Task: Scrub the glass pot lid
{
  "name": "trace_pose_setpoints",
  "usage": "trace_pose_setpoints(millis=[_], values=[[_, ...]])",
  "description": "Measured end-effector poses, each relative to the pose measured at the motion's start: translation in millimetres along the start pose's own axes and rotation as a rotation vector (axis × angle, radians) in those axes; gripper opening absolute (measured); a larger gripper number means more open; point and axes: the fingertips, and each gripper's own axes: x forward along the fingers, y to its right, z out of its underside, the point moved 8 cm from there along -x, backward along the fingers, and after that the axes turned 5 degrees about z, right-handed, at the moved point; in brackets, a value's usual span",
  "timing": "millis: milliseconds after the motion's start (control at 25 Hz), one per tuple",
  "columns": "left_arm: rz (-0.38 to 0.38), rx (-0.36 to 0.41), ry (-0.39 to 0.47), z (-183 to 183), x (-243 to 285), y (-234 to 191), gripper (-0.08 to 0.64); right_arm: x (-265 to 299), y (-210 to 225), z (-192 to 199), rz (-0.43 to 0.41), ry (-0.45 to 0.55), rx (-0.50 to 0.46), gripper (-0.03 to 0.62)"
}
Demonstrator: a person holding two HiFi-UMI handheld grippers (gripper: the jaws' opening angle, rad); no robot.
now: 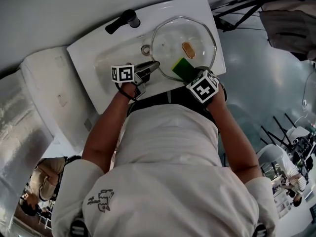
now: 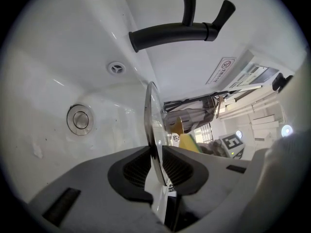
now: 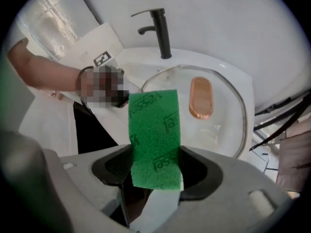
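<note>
The round glass pot lid [image 1: 183,43] with a copper-coloured handle [image 1: 188,49] is held over the white sink [image 1: 98,63]. My left gripper [image 1: 152,66] is shut on the lid's near left rim; in the left gripper view the lid [image 2: 151,125] stands edge-on between the pads. My right gripper [image 1: 186,74] is shut on a green and yellow sponge [image 1: 182,68], which rests at the lid's near edge. The right gripper view has the sponge's green face [image 3: 154,135] upright between the jaws, with the lid [image 3: 214,125] and its handle [image 3: 200,97] just beyond.
A black tap [image 1: 123,20] stands at the sink's far rim, and it appears again as the tap [image 2: 180,30] and the tap [image 3: 158,25]. The drain [image 2: 79,119] and overflow hole [image 2: 115,68] lie in the basin. White wall is behind the sink.
</note>
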Motion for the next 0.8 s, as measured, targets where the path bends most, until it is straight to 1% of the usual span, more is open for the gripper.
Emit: trace_pose_setpoints(millis=[200, 320, 400, 480, 680, 800], values=[[-0.004, 0.003, 0.004, -0.5, 0.6, 1.2, 0.075, -8.1, 4.7, -75.3, -0.042, 0.154, 0.07, 0.291], [-0.006, 0.009, 0.004, -0.4, 1.0, 1.3, 0.075, -2.4, 14.8, -105.4, -0.033, 0.173, 0.138, 0.291], [-0.007, 0.011, 0.004, 0.5, 0.7, 1.1, 0.075, 2.6, 20.6, -111.9, -0.023, 0.17, 0.18, 0.291], [-0.008, 0.012, 0.009, 0.4, 0.7, 0.6, 0.075, 6.0, 22.9, -115.1, -0.023, 0.176, 0.2, 0.291], [-0.005, -0.002, 0.043, 2.3, 0.6, -0.2, 0.075, 11.8, 14.4, -112.6, 0.022, 0.169, 0.145, 0.29], [-0.004, -0.01, 0.06, 1.9, -0.1, -0.7, 0.074, 10.7, 4.0, -108.2, 0.024, 0.185, 0.099, 0.288]])
